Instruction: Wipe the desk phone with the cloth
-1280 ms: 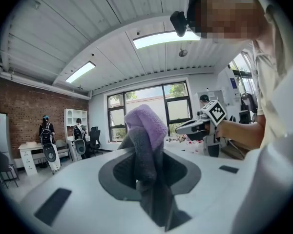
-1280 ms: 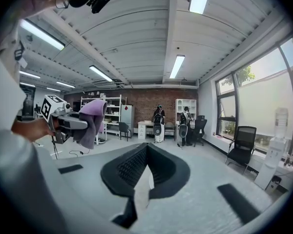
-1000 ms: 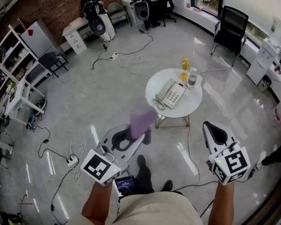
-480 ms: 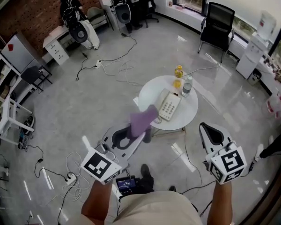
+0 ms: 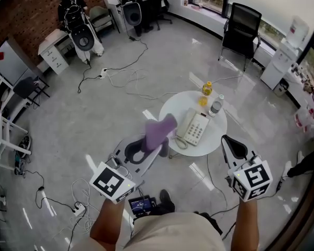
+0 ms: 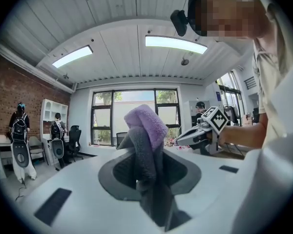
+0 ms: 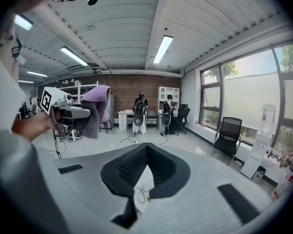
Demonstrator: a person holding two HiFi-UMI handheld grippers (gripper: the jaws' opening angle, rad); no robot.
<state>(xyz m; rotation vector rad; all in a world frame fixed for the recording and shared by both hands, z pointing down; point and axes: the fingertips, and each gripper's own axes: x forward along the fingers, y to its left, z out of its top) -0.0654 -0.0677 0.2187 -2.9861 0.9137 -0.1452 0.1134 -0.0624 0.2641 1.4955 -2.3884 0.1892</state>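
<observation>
You are keeping the left tool (image 5: 156, 146) clamped on the purple cloth (image 5: 159, 131), which is sticking up out of its jaws. Your right tool (image 5: 230, 142) is sitting closed, gripping nothing. The desk phone (image 5: 194, 130) is lying on the round white bench (image 5: 175, 111), ahead of and between both tools.

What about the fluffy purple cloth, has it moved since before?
Yes. The fluffy purple cloth, in the left gripper, has come closer to the round white table and now overlaps its left rim.
</observation>
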